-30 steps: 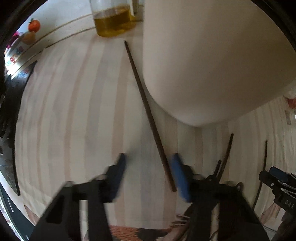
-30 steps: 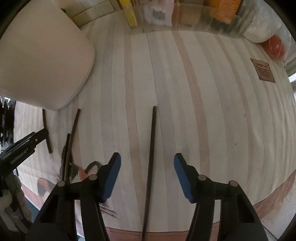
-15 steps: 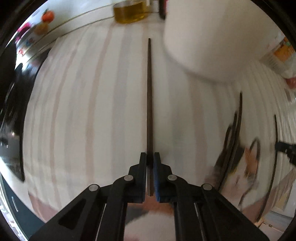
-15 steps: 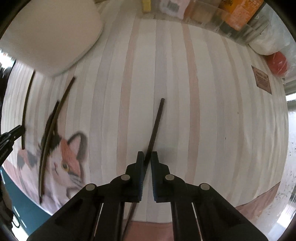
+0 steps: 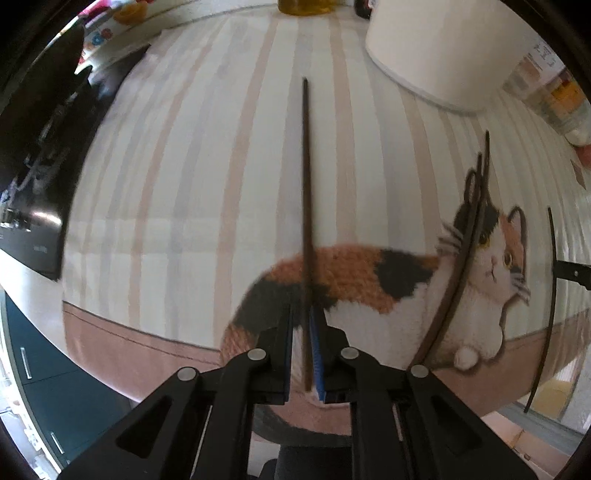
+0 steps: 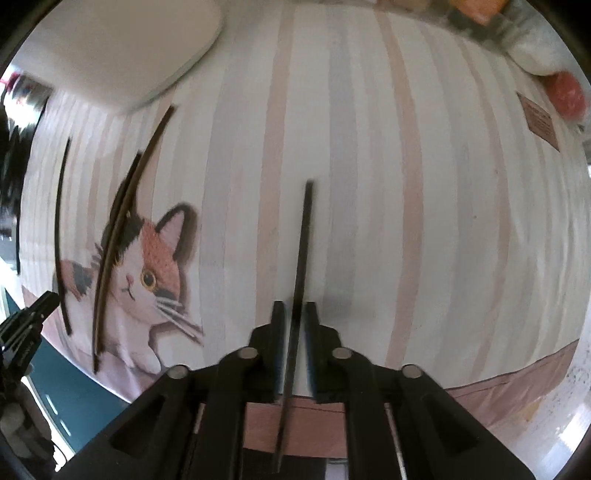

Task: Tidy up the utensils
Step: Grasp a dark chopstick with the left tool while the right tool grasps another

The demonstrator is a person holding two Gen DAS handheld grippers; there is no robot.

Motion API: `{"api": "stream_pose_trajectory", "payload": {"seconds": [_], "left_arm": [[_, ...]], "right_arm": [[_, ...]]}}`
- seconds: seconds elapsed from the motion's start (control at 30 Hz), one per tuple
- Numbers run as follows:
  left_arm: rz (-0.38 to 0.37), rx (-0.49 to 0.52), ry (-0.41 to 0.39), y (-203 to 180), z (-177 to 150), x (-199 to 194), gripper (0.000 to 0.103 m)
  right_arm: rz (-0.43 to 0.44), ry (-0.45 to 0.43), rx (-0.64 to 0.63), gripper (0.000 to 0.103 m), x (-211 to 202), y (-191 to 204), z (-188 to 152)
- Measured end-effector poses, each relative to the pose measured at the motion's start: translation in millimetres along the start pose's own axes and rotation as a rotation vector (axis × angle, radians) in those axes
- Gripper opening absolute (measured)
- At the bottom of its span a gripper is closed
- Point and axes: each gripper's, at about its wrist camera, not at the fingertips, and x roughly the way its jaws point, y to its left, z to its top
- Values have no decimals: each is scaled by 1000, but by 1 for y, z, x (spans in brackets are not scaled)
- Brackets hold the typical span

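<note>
My left gripper (image 5: pixel 303 314) points down over a striped mat and is shut on a dark chopstick (image 5: pixel 306 184), which runs straight ahead above the mat; its jaws are opening slightly. My right gripper (image 6: pixel 295 306) has a second dark chopstick (image 6: pixel 301 251) between its jaws. These jaws are opening, with a slim gap on both sides of the stick. A white container (image 5: pixel 443 48) stands at the back of the mat, seen also as a white container (image 6: pixel 110 44) in the right wrist view. Three loose chopsticks lie on the mat: a pair (image 5: pixel 465 236) and a single one (image 5: pixel 550 295).
The mat carries a calico cat print (image 5: pixel 491 251) near its pink front border (image 5: pixel 147 347). A bottle of yellow oil (image 5: pixel 303 5) stands at the back and a black panel (image 5: pixel 33 184) lies at the left. Packets (image 5: pixel 554 99) and a red object (image 6: pixel 565 92) line the right side.
Both grippers were open over chopsticks lying on the mat and have closed on them. Both have drawn back toward the mat's front edge. The right jaws have spread a little again.
</note>
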Motion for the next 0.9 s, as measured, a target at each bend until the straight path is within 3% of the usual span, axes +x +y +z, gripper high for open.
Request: {"api": "stream_pose_trajectory", "payload": {"seconds": [0.07, 0.13, 0.27, 0.4, 0.43, 0.5, 0.53, 0.57, 0.7, 0.9], "left_arm": [[-2, -24, -22, 1, 27, -6, 9], [-3, -70, -72, 5, 31, -16, 9], [37, -136, -99, 18, 43, -15, 15], [22, -159, -5, 28, 54, 5, 32], [8, -162, 4, 23, 58, 8, 37], [9, -161, 2, 21, 59, 11, 37], [11, -154, 1, 20, 59, 12, 37], [15, -147, 0, 19, 61, 13, 37], [6, -120, -6, 14, 70, 19, 37], [-7, -79, 3, 3, 88, 27, 39]], "right_arm": [[-7, -27, 12, 47, -7, -5, -1], [-1, -44, 25, 57, -13, -7, -6], [-15, -29, 26, 57, -13, -6, -25], [-39, 30, 12, 57, 7, 4, -38], [-38, 38, 9, 55, 12, 7, -43], [-68, -4, -13, 38, 14, 20, -49], [-90, -22, -23, 17, 15, 29, -48], [-81, -40, -20, 6, 14, 34, -46], [-64, -69, -24, 6, 14, 45, -25], [-67, -20, -60, 6, 16, 57, -1]]}}
